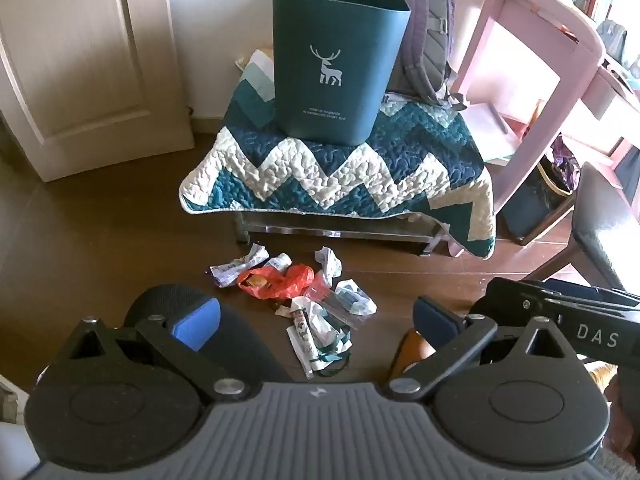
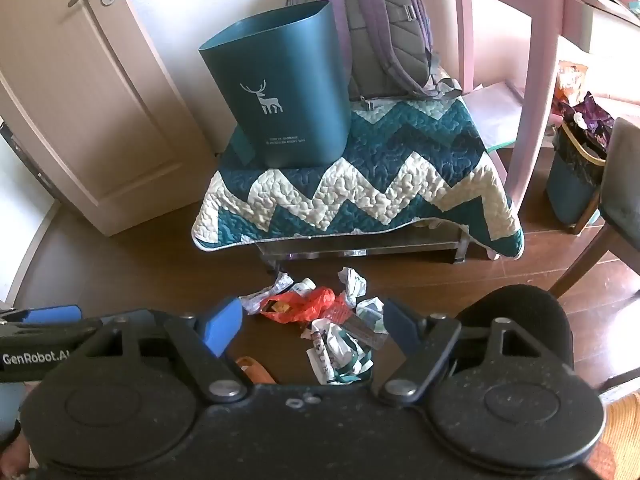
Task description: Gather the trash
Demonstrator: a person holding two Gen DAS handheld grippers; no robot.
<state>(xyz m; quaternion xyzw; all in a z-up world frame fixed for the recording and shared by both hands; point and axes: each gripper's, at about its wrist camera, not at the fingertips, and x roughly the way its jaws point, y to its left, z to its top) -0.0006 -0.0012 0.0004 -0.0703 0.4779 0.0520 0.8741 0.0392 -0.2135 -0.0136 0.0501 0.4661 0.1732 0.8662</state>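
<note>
- On the brown floor (image 1: 100, 240), just in front of a low stool, lies the trash pile (image 1: 304, 300): crumpled white wrappers, a red plastic bag (image 1: 276, 282) and a clear sleeve, all touching or overlapping.
- Above it, a zigzag quilt (image 1: 340, 168) drapes the stool, and on the quilt stands an upright teal bin (image 1: 336, 68) with a deer print; a purple-grey backpack (image 1: 424, 32) leans behind it.
- Left gripper (image 1: 316, 322) hangs over the pile with its blue pads spread wide, holding nothing.
- Right gripper (image 2: 314, 326) hovers beside it, fingers likewise released and empty, the pile showing between them.
- A pink desk leg (image 2: 540, 80) stands to the right of the stool.
</note>
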